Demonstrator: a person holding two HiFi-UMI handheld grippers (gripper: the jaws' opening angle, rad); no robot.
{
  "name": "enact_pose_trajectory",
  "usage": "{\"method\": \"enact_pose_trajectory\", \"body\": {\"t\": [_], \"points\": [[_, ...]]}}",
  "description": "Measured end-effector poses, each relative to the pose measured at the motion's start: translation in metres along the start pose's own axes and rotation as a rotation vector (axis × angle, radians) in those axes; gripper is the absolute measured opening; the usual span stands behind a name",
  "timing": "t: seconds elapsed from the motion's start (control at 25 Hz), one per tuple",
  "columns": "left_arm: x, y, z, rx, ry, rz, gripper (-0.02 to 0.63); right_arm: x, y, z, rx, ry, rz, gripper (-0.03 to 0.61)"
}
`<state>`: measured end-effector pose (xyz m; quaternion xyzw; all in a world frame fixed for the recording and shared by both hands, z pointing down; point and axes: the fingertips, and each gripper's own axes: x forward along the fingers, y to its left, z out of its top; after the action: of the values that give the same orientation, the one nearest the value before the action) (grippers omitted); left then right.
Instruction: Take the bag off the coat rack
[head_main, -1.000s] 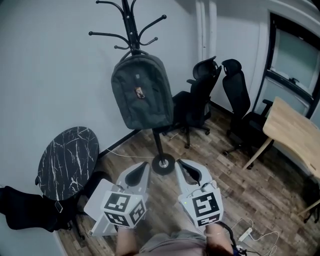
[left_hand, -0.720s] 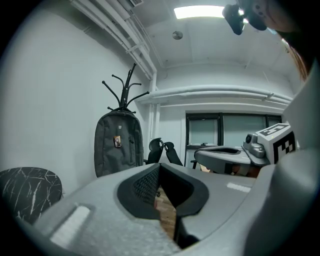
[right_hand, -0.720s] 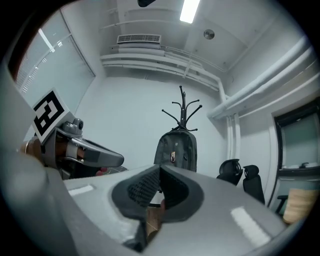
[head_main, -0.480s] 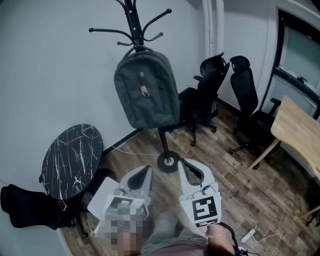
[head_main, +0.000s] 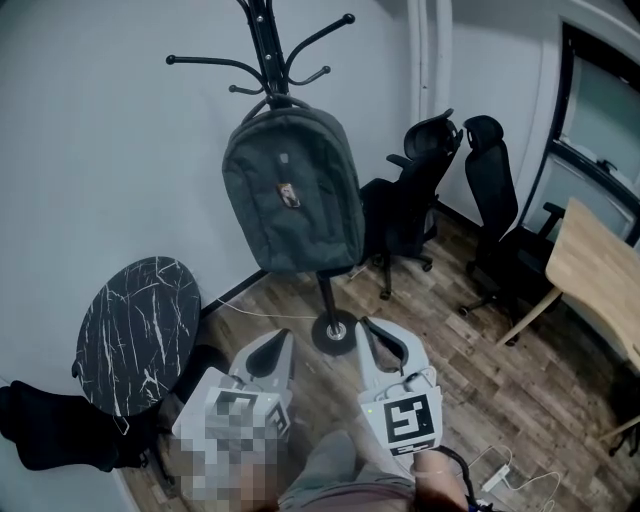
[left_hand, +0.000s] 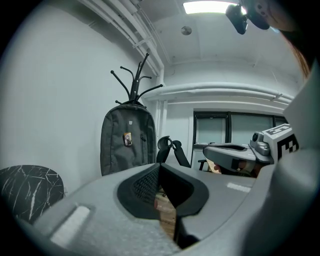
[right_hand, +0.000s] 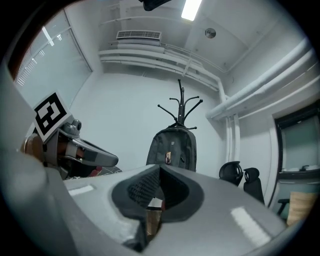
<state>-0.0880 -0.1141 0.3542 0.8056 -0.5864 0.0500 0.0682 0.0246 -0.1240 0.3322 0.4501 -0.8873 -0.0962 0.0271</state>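
Observation:
A dark grey backpack hangs by its top loop from a black coat rack against the white wall; it also shows in the left gripper view and the right gripper view. My left gripper and right gripper are held low and side by side, well short of the bag, near the rack's round base. Both are shut with nothing between their jaws.
A round black marble-top table stands at the left with a black bag on the floor beside it. Two black office chairs stand right of the rack, and a wooden desk at the far right. Cables and a power strip lie on the wood floor.
The view has shifted slightly, so the rack and bag sit a little higher and nearer. Both grippers stay shut and low, with the left one drifting slightly down.

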Motion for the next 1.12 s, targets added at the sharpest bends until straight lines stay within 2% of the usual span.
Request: {"method": "enact_pose_trajectory", "body": {"t": [0.28,0.92,1.12], "points": [[0.025,0.041,0.005,-0.004,-0.009,0.045,0.011,0.043,-0.007,-0.009,-0.01,0.018,-0.011,0.003],[0.078,0.116,0.031,-0.031,-0.069,0.045,0.012,0.124,-0.026,-0.01,-0.047,0.047,-0.049,0.005],[0.091,0.137,0.042,-0.033,-0.088,0.041,0.014,0.146,-0.026,-0.006,-0.053,0.053,-0.049,0.046]]}}
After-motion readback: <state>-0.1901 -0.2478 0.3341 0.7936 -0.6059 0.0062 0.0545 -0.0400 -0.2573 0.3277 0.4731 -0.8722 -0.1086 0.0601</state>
